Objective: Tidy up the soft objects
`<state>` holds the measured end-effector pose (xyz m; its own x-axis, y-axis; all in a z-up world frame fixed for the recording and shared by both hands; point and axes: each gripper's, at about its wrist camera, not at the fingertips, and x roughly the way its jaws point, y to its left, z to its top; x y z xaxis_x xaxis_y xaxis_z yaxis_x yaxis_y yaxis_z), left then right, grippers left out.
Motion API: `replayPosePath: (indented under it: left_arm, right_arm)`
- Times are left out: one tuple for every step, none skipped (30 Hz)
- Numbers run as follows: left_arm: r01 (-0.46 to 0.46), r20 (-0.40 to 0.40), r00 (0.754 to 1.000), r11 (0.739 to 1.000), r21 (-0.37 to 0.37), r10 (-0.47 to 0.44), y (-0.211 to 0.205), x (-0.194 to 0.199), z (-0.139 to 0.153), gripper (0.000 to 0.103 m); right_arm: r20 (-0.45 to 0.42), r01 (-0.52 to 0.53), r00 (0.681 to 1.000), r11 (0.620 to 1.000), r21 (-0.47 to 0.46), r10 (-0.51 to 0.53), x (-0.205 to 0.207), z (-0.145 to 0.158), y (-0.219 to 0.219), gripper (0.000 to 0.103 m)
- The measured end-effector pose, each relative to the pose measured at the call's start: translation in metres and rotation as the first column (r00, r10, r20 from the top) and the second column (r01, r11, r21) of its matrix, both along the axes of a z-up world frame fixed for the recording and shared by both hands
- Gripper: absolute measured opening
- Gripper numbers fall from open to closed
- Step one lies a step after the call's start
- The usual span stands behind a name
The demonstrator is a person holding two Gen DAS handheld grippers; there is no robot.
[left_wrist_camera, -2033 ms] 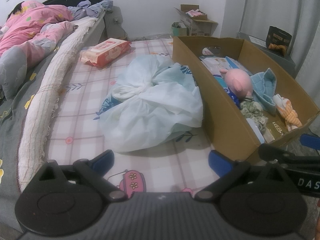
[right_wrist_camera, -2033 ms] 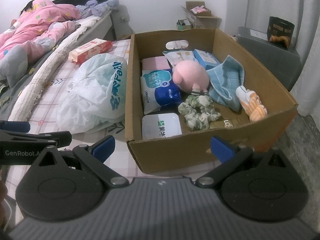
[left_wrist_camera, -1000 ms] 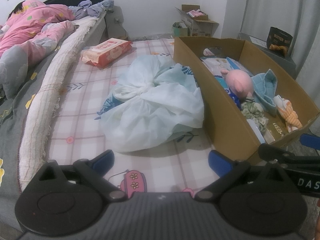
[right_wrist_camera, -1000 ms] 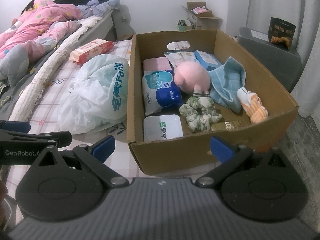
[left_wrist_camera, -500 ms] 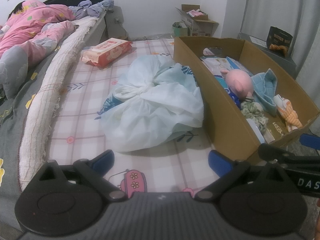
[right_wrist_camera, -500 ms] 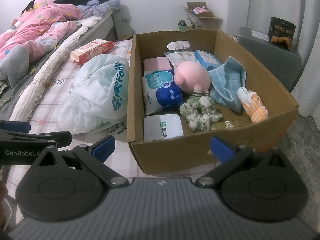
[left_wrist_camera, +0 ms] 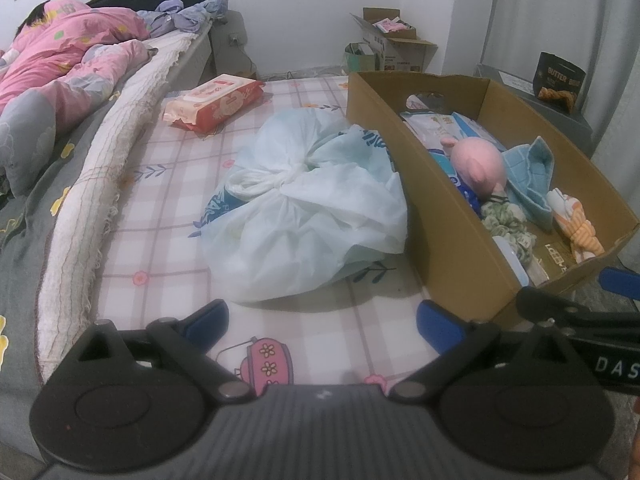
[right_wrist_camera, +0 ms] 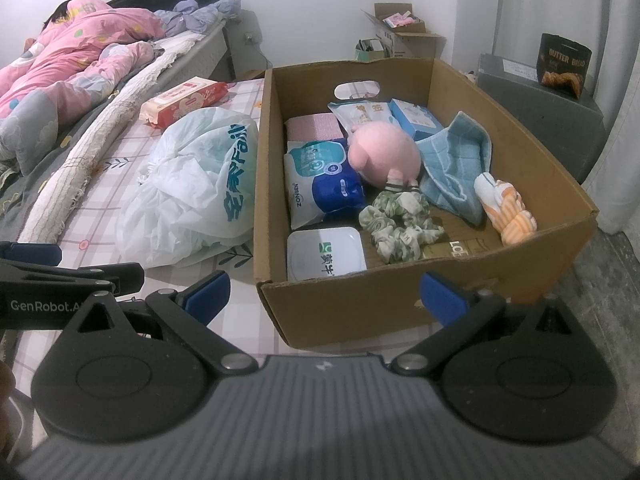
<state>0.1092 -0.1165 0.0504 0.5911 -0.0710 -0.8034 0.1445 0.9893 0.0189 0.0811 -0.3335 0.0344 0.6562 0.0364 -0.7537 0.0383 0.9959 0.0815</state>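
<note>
A cardboard box [right_wrist_camera: 440, 304] stands on the checked mattress and also shows in the left wrist view [left_wrist_camera: 452, 240]. It holds a pink plush toy [right_wrist_camera: 384, 152], a blue towel [right_wrist_camera: 456, 160], a green scrunchie [right_wrist_camera: 396, 220], orange-white socks [right_wrist_camera: 504, 208] and tissue packs [right_wrist_camera: 320, 184]. A knotted white plastic bag [left_wrist_camera: 304, 208] lies left of the box. My left gripper [left_wrist_camera: 322, 320] is open and empty, in front of the bag. My right gripper [right_wrist_camera: 324, 294] is open and empty, at the box's near wall.
A red wipes pack [left_wrist_camera: 214, 102] lies at the back of the mattress. A person in pink pyjamas [left_wrist_camera: 68, 60] lies on the bed at far left, behind a rolled white blanket [left_wrist_camera: 96, 184]. A grey cabinet [right_wrist_camera: 540, 120] with a black bag stands right of the box.
Both views have shifted only slightly. The grippers stay open and nothing has been picked up or moved.
</note>
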Motion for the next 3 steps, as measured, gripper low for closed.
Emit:
replayPosePath:
  left_arm:
    - [0.0,0.0,1.0,1.0,0.0,0.0,0.0001,0.0,0.0,0.101]
    - [0.0,-0.002,1.0,1.0,-0.001,0.0,0.0002,-0.0003,0.0001,0.101]
    - [0.0,-0.003,1.0,1.0,0.0,0.0,0.0002,-0.0007,0.0001,0.101]
  right_arm:
    - [0.0,0.001,1.0,1.0,0.0,-0.001,0.0003,-0.0003,0.0,0.102]
    - [0.0,0.001,1.0,1.0,0.0,-0.001,0.0003,-0.0003,0.0001,0.102]
    - [-0.001,0.0,1.0,1.0,-0.001,0.0,-0.0002,0.0001,0.0002,0.102]
